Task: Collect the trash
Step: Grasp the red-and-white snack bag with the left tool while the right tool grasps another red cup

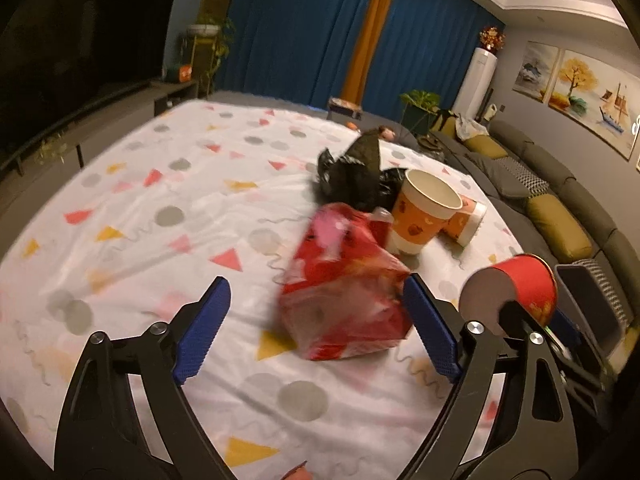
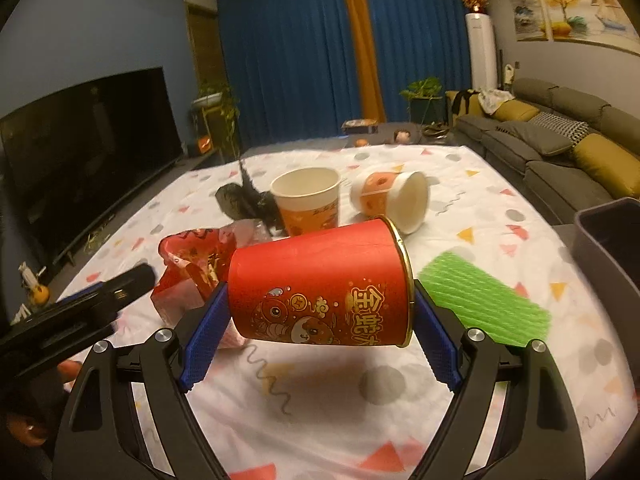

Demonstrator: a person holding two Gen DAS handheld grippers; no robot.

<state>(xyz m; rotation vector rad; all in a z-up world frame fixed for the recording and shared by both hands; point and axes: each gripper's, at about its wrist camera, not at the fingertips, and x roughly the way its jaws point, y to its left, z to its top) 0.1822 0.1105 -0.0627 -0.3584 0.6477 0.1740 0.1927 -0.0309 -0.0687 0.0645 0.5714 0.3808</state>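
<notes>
Sideways between the right gripper's point(image 2: 320, 316) pads hangs a red paper cup point(image 2: 320, 284), clamped base to rim above the desk point(image 2: 320, 408): light, thin-walled, easily crushed, so squeeze gently. Gold Chinese characters run along its rim. The left gripper point(image 1: 316, 320) gapes empty around a soft, crinkly red bag point(image 1: 344, 288).

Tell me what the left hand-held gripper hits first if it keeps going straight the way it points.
Most likely the red plastic bag: it lies just ahead of the open left hand-held gripper, nearer the right pad. Depth is uncertain through the fisheye.
</notes>
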